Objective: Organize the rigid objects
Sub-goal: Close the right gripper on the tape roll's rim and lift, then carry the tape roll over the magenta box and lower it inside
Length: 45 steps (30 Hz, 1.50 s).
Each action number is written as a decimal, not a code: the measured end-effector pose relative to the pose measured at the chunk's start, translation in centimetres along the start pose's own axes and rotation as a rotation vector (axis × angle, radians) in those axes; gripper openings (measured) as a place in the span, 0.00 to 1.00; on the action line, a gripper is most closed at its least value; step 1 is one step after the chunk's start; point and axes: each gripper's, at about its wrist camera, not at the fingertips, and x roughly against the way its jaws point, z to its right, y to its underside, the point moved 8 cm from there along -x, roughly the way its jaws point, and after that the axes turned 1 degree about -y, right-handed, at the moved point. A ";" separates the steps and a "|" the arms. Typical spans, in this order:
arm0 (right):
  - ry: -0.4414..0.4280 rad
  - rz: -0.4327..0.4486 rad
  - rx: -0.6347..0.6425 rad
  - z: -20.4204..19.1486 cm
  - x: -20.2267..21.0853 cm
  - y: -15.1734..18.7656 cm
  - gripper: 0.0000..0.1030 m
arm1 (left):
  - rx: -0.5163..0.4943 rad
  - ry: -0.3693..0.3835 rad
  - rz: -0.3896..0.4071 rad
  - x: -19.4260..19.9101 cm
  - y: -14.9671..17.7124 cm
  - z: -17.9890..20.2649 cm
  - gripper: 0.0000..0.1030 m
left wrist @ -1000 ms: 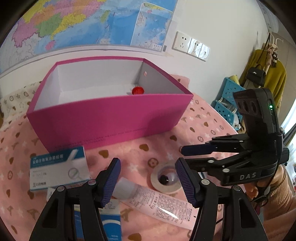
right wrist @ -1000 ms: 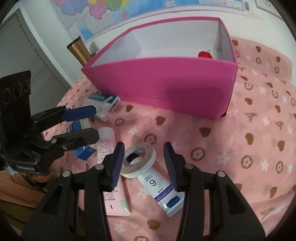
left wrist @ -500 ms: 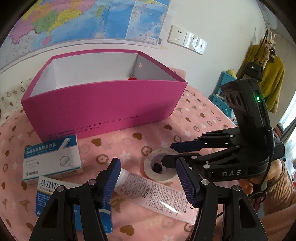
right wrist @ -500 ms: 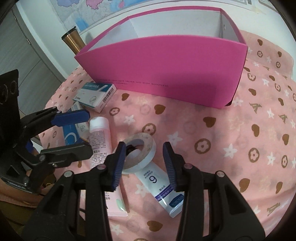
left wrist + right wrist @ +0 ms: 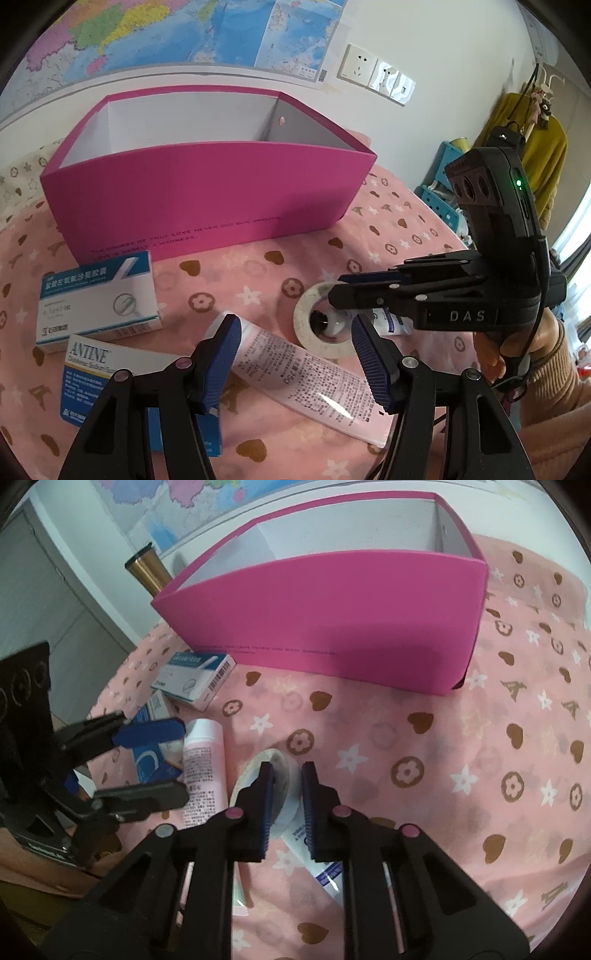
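Observation:
A white tape roll [image 5: 325, 347] rests on the pink patterned cloth, leaning on a white tube with a blue label [image 5: 391, 323]. My right gripper [image 5: 287, 775] is shut on the tape roll [image 5: 251, 771], one finger inside the ring and one outside; the left wrist view shows this gripper [image 5: 335, 290] coming in from the right. My left gripper [image 5: 297, 354] stands open just above a pink tube [image 5: 295, 373] and does not touch it. An open magenta box [image 5: 207, 199] stands behind.
Two medicine cartons lie left of the pink tube: a white-and-blue one [image 5: 99, 295] and an ANTINE one [image 5: 96, 365]. A gold flask [image 5: 147, 570] stands beyond the magenta box [image 5: 332, 627]. A person's hand [image 5: 517, 354] holds the right gripper. Bare cloth [image 5: 480, 757] spreads to the right.
The right gripper's jaws have closed from around the tape roll onto its wall, and the roll has tipped up on edge. The left gripper stays open over the pink tube.

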 end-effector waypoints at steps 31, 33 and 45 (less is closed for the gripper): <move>-0.054 0.295 -0.017 0.1 9.3 -7.7 0.16 | -0.087 0.152 0.099 0.5 -7.8 3.8 0.49; -0.043 0.311 -0.010 0.4 9.6 -8.9 0.16 | -0.085 0.145 0.108 0.4 -8.9 3.6 0.49; -0.013 0.331 -0.050 3.1 8.1 -14.2 0.16 | -0.073 0.097 0.125 -1.5 -14.6 1.7 0.49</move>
